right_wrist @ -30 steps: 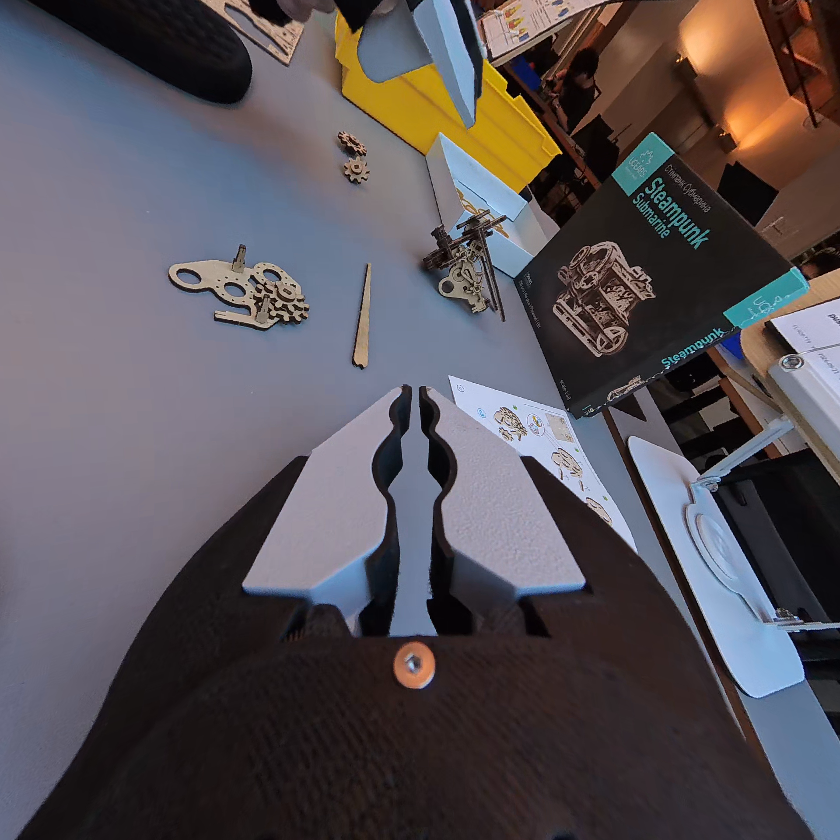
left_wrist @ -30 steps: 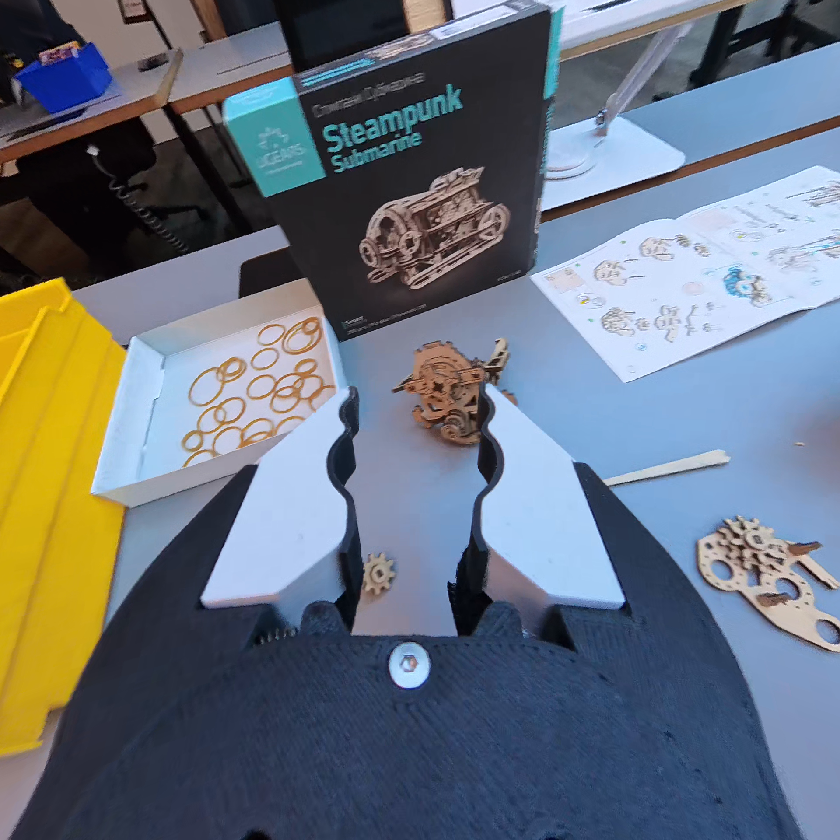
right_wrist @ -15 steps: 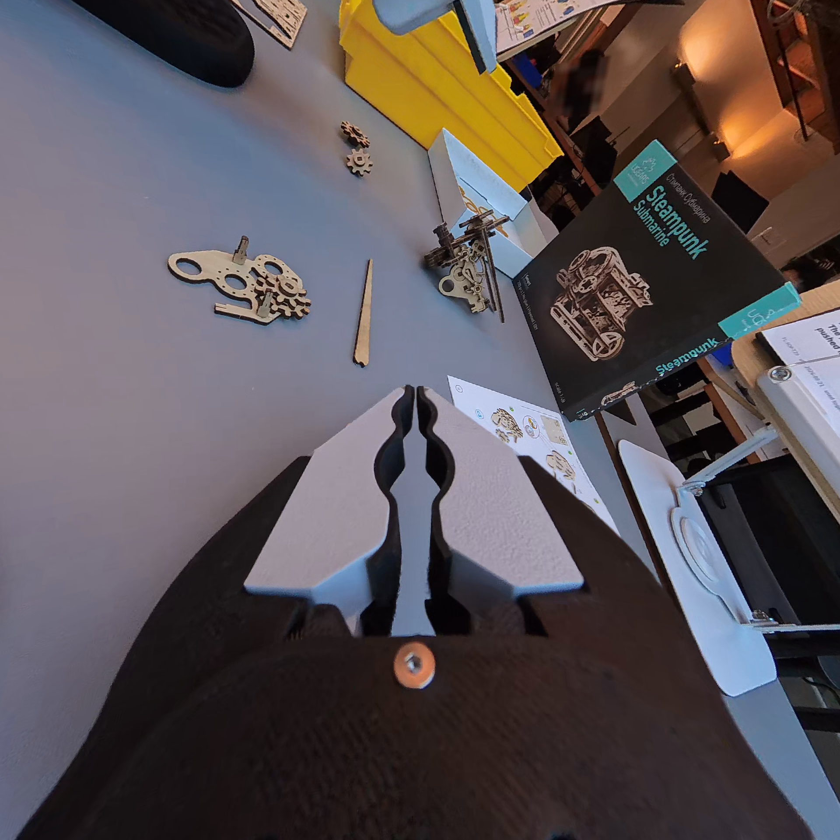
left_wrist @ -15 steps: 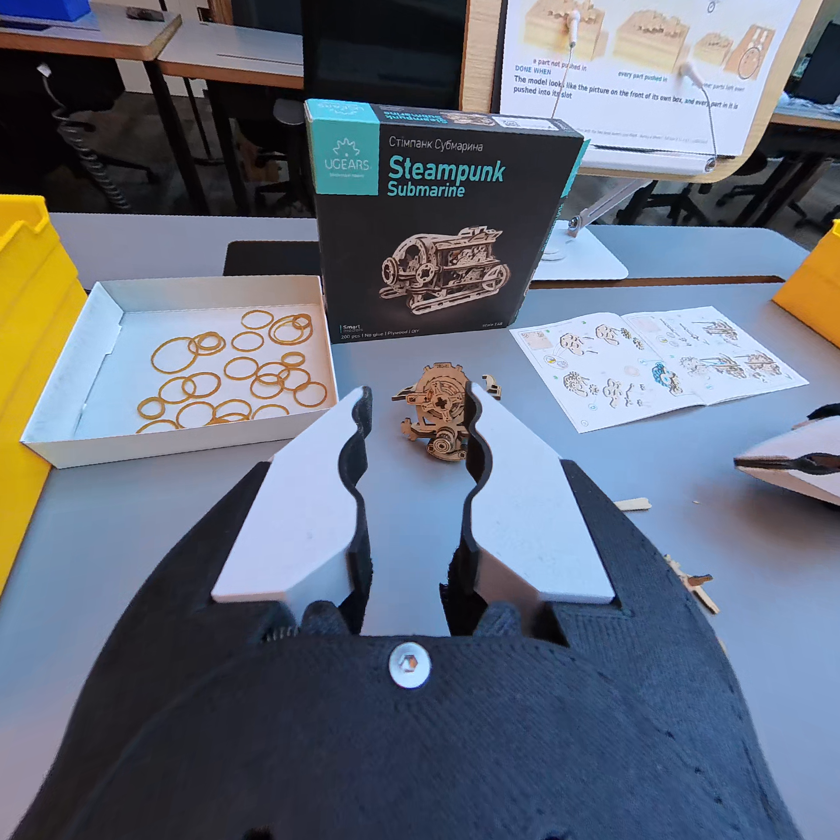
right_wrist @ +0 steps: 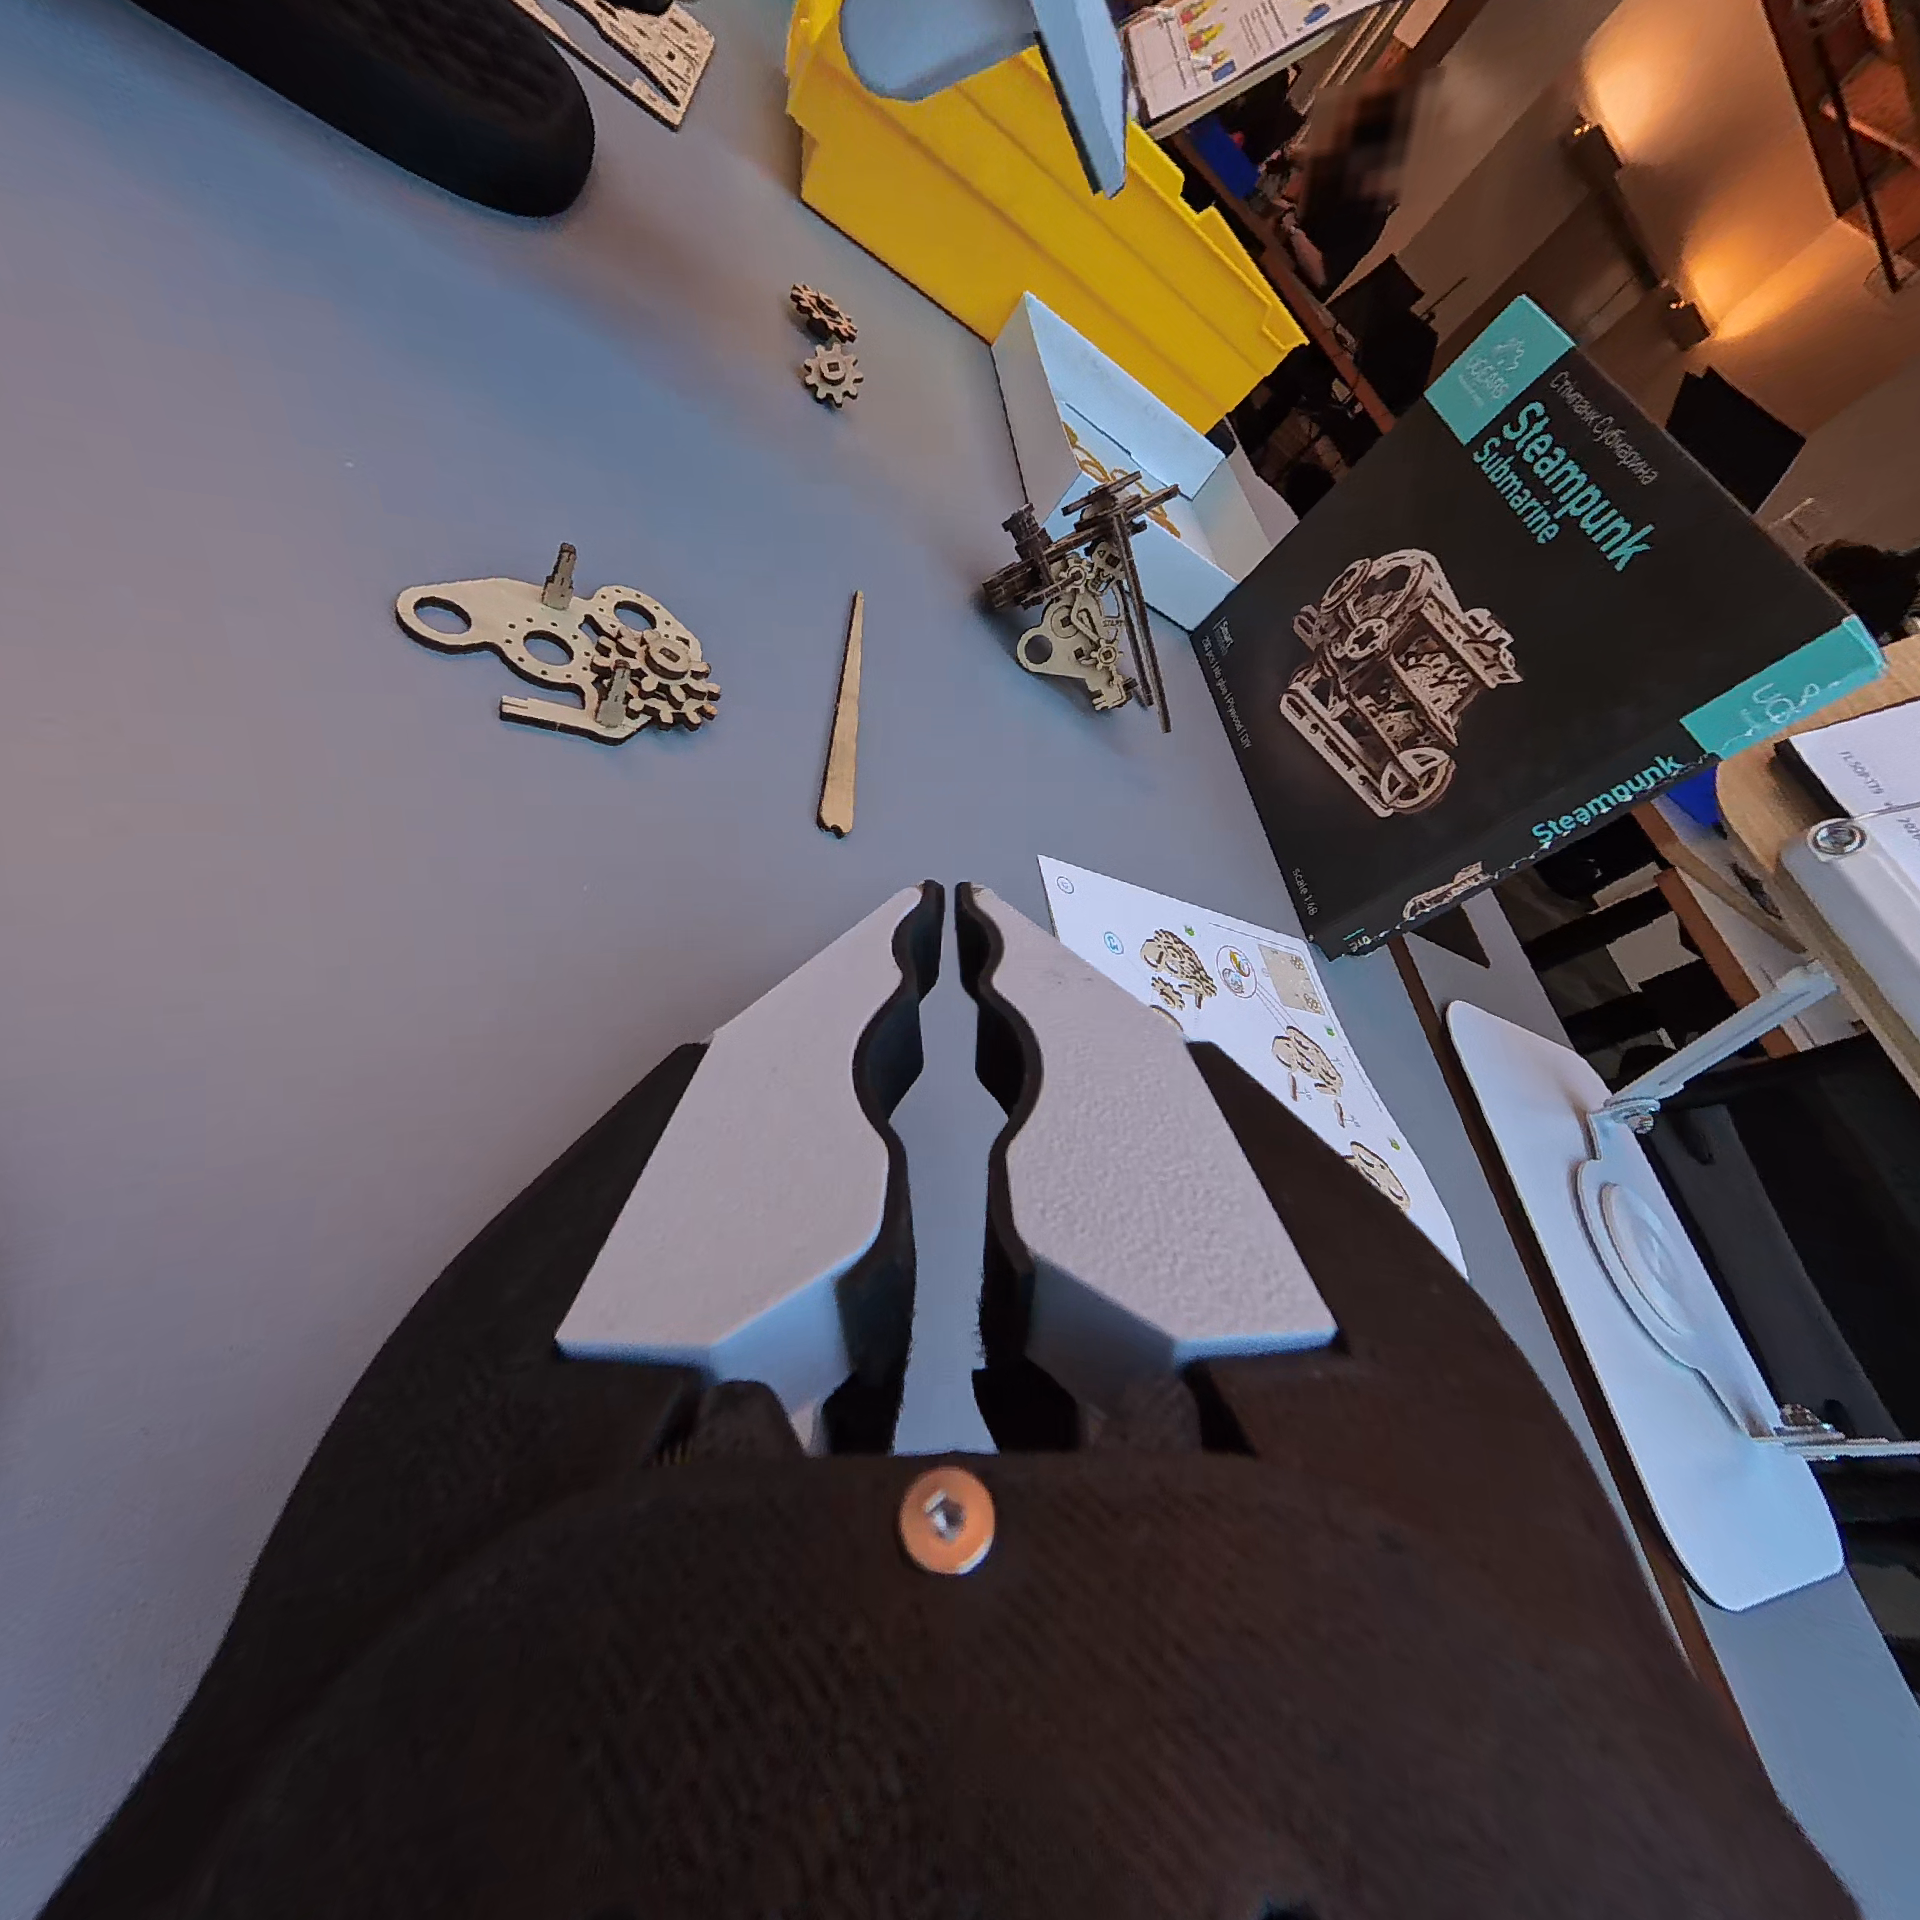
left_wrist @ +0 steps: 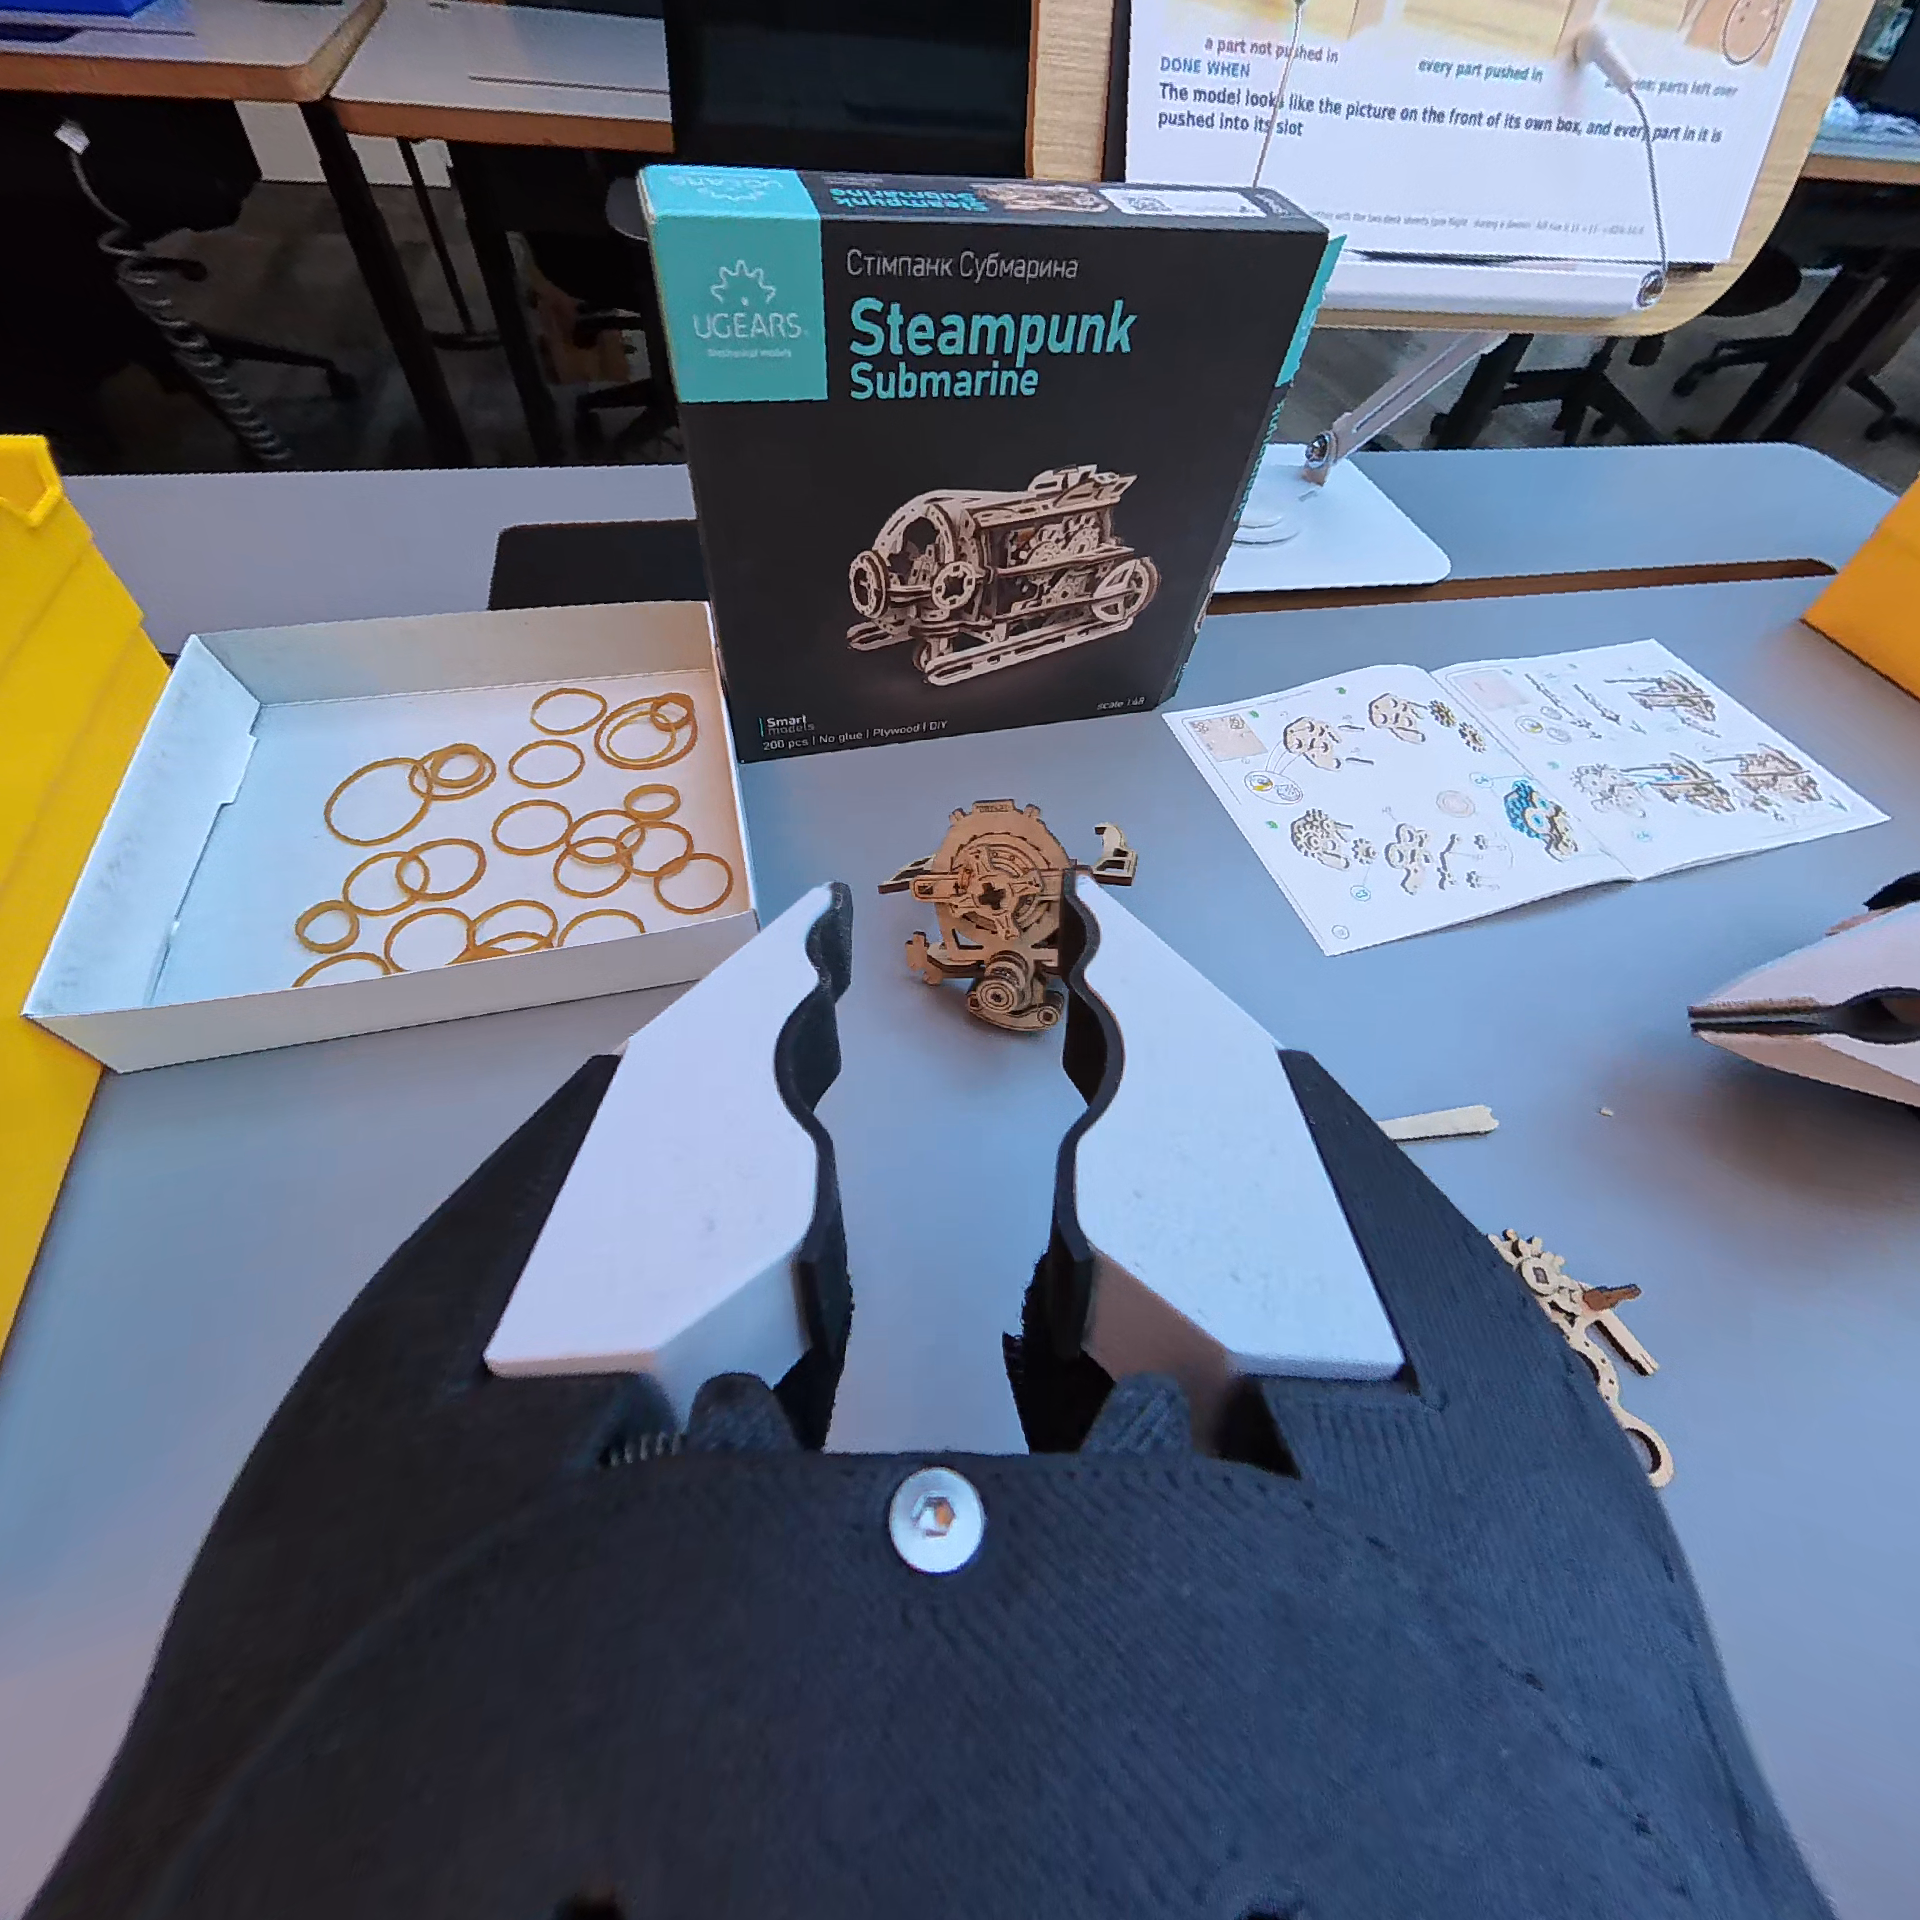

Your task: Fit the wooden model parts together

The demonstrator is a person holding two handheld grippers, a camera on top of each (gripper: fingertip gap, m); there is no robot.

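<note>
A small wooden gear sub-assembly [left_wrist: 992,914] stands on the grey table [left_wrist: 312,1195], just beyond and between the tips of my left gripper [left_wrist: 956,902], which is open and empty. The sub-assembly also shows in the right wrist view [right_wrist: 1086,613]. My right gripper [right_wrist: 948,891] is shut and empty above the table, and it shows at the right edge of the left wrist view [left_wrist: 1818,1023]. A flat wooden plate with gears [right_wrist: 561,655] and a wooden stick [right_wrist: 842,717] lie ahead of it. Two loose small gears [right_wrist: 831,374] lie farther off.
The kit box [left_wrist: 977,468] stands upright behind the sub-assembly. A white tray [left_wrist: 135,831] of rubber bands and a yellow bin [left_wrist: 52,779] are at the left. An open instruction booklet [left_wrist: 1507,779] lies at the right. A white lamp base [left_wrist: 1340,540] sits behind. My right fingertips sit around 25 centimeters from my left ones.
The left gripper has swung level to face the box and come closer to the sub-assembly, with its jaws slightly narrower. The right gripper has barely moved.
</note>
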